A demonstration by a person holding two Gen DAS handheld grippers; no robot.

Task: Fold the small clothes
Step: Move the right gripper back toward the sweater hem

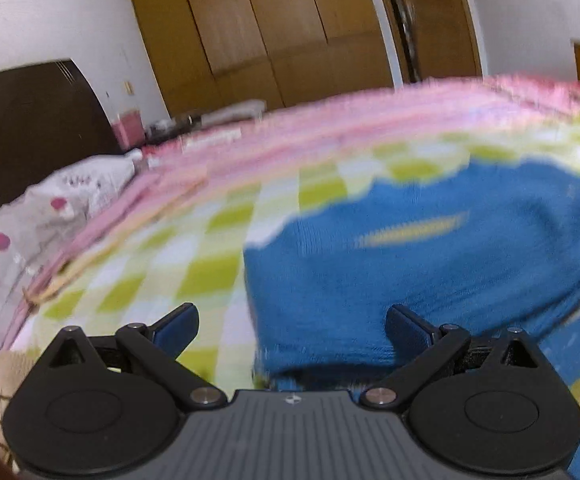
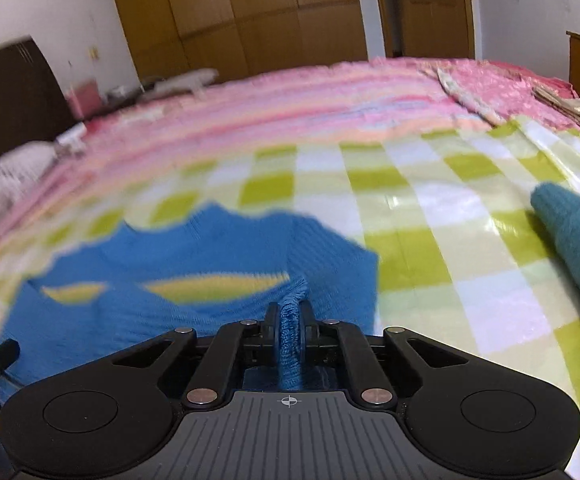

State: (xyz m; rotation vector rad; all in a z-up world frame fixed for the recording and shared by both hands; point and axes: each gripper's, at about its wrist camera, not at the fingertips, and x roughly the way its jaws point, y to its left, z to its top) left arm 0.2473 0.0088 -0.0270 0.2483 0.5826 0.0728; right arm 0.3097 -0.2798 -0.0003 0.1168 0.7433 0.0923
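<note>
Right wrist: right tool (image 2: 289, 312) pinches blue sweater (image 2: 194, 248) edge; left tool (image 1: 291, 322) spread apart.

Two hand-held grippers: one spread, one clamped.

Left gripper (image 1: 291, 326): jaws set wide apart, blue-padded fingertips (image 1: 178, 326) angled inward, nothing between them; body low and pointing forward. Right gripper (image 2: 290, 314): jaws drawn close together, fingers (image 2: 270, 316) upright and parallel, pinching a bunched ridge of the blue knit garment (image 2: 194, 304) that runs back between them toward the gripper body.
</note>
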